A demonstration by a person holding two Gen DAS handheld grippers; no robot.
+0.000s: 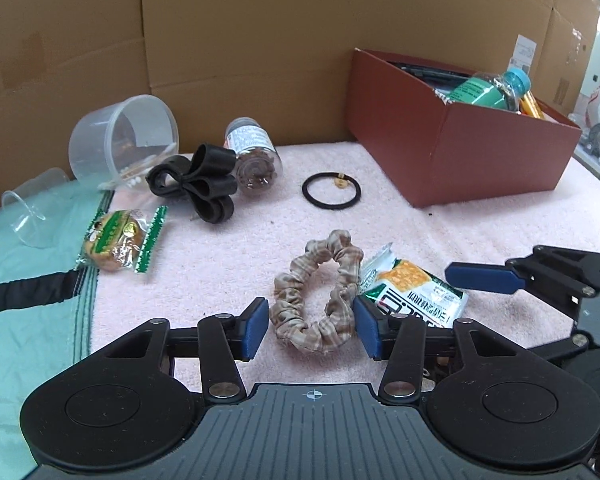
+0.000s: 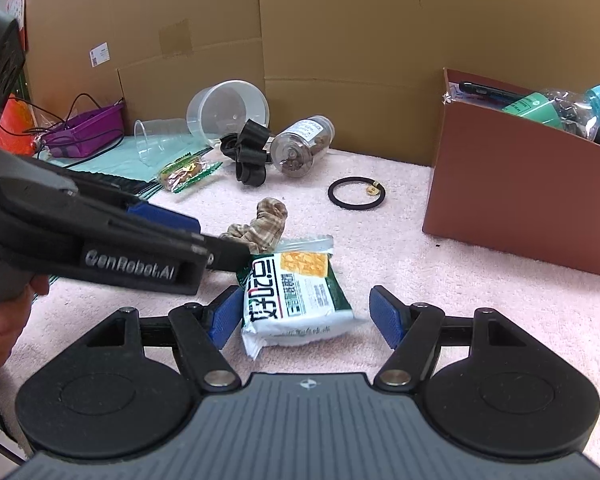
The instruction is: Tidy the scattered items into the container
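Note:
My left gripper (image 1: 311,326) is open, its blue pads on either side of a beige plaid scrunchie (image 1: 318,300) lying on the pink towel (image 1: 228,264). My right gripper (image 2: 305,316) is open around a green and white cracker packet (image 2: 296,300), also seen in the left wrist view (image 1: 414,290). The red-brown box (image 1: 480,156) stands at the back right and holds a bottle (image 1: 488,88). Scattered behind are a black hair tie (image 1: 331,191), a black clip bundle (image 1: 198,182), a small jar (image 1: 256,152) and a wrapped biscuit (image 1: 120,240).
A clear tub (image 1: 120,136) lies on its side at the back left, next to a clear cup (image 1: 28,216) on a teal cloth (image 1: 20,320). Cardboard walls (image 1: 260,40) close the back. A purple tray (image 2: 88,130) sits far left in the right wrist view.

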